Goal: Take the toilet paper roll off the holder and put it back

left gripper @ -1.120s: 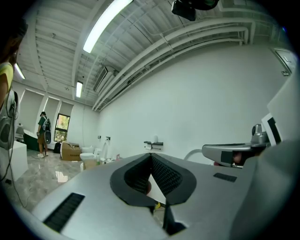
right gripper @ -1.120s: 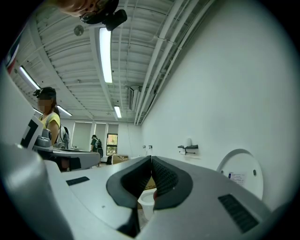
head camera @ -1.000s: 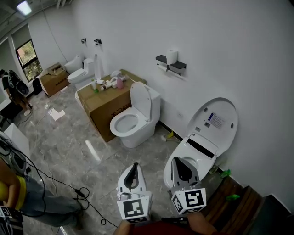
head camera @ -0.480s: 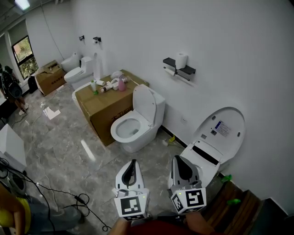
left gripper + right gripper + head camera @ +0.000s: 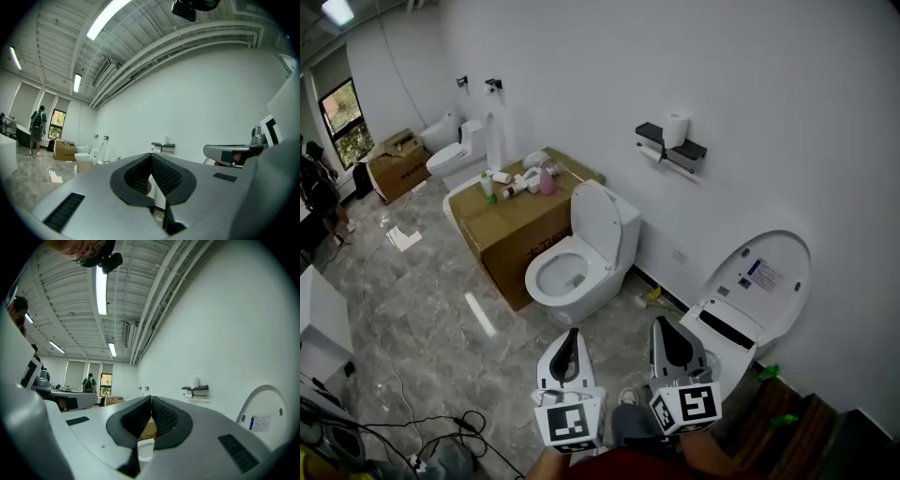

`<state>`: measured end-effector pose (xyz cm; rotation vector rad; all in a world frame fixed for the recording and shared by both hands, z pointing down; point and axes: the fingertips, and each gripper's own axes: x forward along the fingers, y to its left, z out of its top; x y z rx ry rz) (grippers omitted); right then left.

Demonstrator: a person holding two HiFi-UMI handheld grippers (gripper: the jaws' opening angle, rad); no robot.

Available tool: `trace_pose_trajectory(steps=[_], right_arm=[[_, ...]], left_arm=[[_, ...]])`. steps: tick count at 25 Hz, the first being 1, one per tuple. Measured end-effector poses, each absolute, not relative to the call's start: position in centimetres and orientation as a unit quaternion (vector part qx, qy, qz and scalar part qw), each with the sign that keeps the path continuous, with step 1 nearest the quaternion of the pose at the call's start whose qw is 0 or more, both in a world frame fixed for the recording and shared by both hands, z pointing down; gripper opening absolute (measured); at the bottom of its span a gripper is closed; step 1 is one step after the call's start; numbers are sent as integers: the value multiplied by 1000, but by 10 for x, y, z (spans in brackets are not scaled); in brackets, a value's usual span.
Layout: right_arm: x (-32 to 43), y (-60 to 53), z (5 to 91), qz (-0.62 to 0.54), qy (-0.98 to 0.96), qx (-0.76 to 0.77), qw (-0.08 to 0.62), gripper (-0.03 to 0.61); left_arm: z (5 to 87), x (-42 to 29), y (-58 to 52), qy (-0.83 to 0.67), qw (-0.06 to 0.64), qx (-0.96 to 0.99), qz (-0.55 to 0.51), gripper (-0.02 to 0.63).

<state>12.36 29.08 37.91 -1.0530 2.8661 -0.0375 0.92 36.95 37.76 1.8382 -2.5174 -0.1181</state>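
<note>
Approach step, I judge: grey left gripper (image 5: pixel 571 349) and grey right gripper (image 5: pixel 674 343), both closed on nothing, are well apart from the white toilet paper roll (image 5: pixel 676 129) atop its dark wall-mounted holder (image 5: pixel 690 150); next, near it and open 1.

Bright, even light from ceiling tube lights (image 5: pixel 101 289), plus daylight through the far window (image 5: pixel 342 117). The glossy floor (image 5: pixel 422 309) carries one glare streak. Shadows are soft. Head view is sharp. Both gripper views are fisheye, with black vignetted corners and a slightly soft foreground.
</note>
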Motion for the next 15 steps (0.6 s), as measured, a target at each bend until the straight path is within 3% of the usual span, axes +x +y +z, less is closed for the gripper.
trace_pose_trajectory(steps=[15], right_arm=[[115,97,367,-13,927,-371,58,18]], left_arm=[[366,-5,167,-786,0,618,-23,14]])
